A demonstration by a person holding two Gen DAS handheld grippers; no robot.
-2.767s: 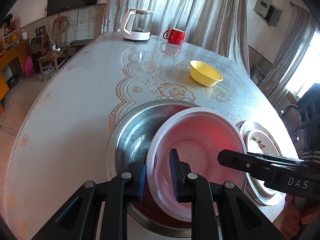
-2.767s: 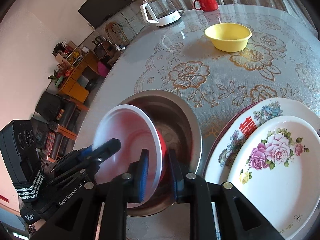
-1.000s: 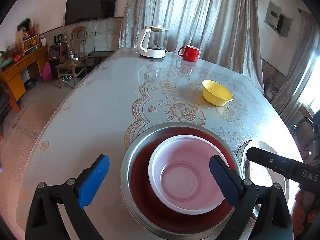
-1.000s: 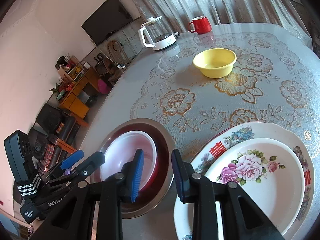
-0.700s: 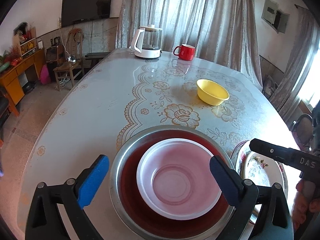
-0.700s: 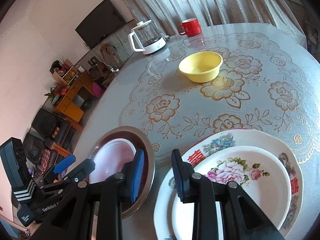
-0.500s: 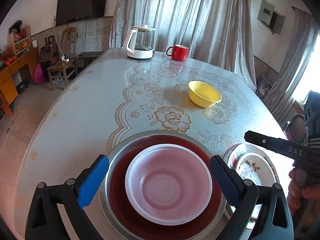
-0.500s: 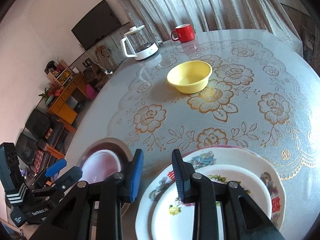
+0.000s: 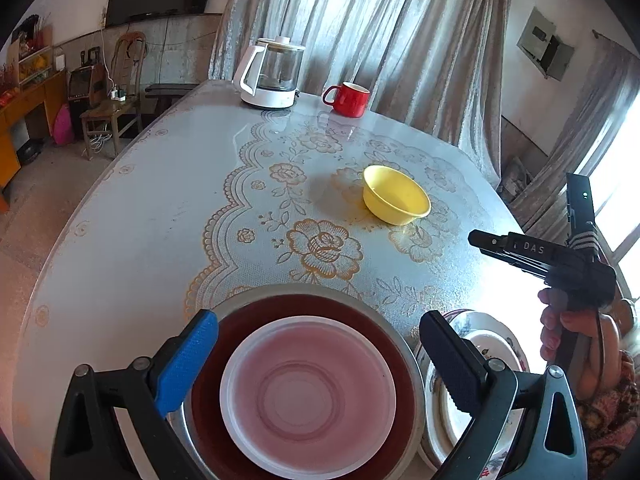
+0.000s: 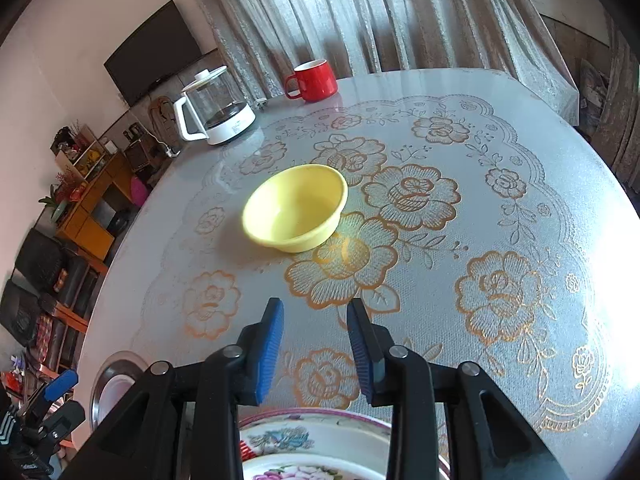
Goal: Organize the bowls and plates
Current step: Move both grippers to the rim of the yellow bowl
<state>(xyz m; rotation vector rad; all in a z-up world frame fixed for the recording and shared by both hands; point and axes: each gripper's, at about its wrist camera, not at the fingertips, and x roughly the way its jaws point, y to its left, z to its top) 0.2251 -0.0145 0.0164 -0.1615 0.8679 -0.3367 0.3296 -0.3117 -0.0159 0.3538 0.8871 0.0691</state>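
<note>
1. Through the left wrist camera, my left gripper (image 9: 318,354) stands wide open and holds nothing; its blue pad and its dark pad sit on either side of the stainless steel basin (image 9: 408,354), clear of it.
2. Inside that basin lies a dark red bowl (image 9: 362,314), and nested in it a white bowl (image 9: 308,396), upright and flat.
3. Just to the right of the basin, a floral plate (image 9: 490,354) rests on a larger patterned plate (image 9: 460,316), partly hidden behind my dark finger.
4. Beyond the basin, well apart from it, the yellow bowl (image 9: 396,196) sits upright on the lace-patterned table (image 9: 160,208). Further back stand a glass kettle (image 9: 274,74) and a red mug (image 9: 350,98).
5. To the right of the basin, my right gripper (image 9: 480,240) is seen side-on in a hand (image 9: 560,332), raised above the table; from here I cannot tell its opening.
6. Through the right wrist camera, my right gripper (image 10: 316,352) is a little apart, with only the tablecloth between the blue pads, so it grips nothing.
7. The yellow bowl (image 10: 296,208) lies ahead of the fingertips, apart from them. The kettle (image 10: 216,108) and mug (image 10: 314,76) stand behind the bowl.
8. The stacked plates' rim (image 10: 312,420) shows at the bottom edge, under the gripper; the basin (image 10: 102,380) and my left gripper (image 10: 60,386) sit far left of the yellow bowl, at the table's near edge.
</note>
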